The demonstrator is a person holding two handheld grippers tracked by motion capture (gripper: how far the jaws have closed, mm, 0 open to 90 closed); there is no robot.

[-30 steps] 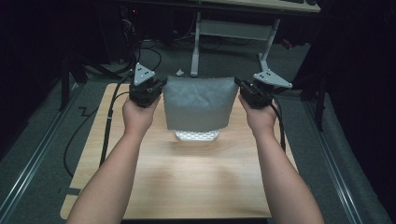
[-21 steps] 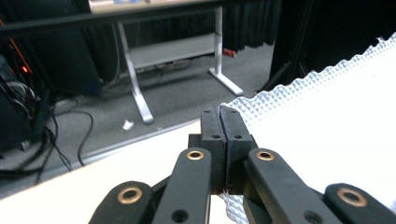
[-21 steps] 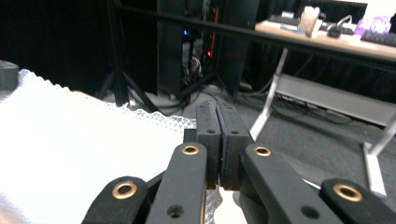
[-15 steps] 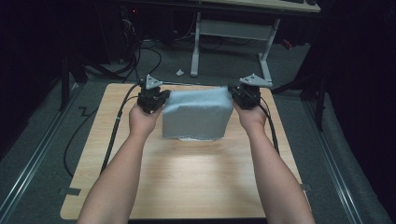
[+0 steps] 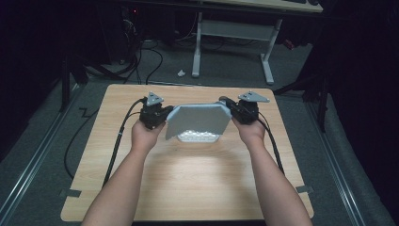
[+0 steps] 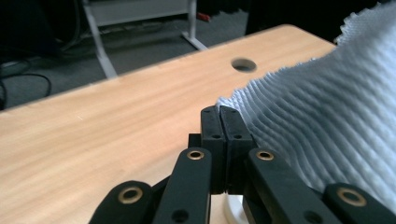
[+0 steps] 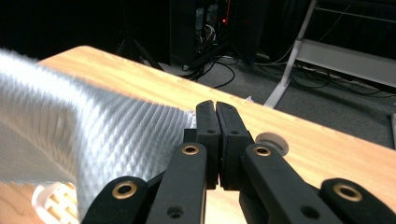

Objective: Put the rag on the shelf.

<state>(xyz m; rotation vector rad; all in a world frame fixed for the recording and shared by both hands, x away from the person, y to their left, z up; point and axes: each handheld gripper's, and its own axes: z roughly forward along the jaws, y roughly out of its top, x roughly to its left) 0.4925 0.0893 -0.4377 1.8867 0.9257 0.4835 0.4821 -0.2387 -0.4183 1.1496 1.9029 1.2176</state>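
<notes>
The left hand-held gripper (image 5: 162, 114) and the right hand-held gripper (image 5: 234, 109) each pinch one upper corner of a grey cloth (image 5: 197, 118) — both pairs of jaws are closed tight on the fabric. The cloth is stretched between them above the far half of the wooden table (image 5: 188, 183) and hangs down toward the person. Under its lower edge a white ribbed object (image 5: 197, 137) shows on the table — the cloth covers a part of it.
</notes>
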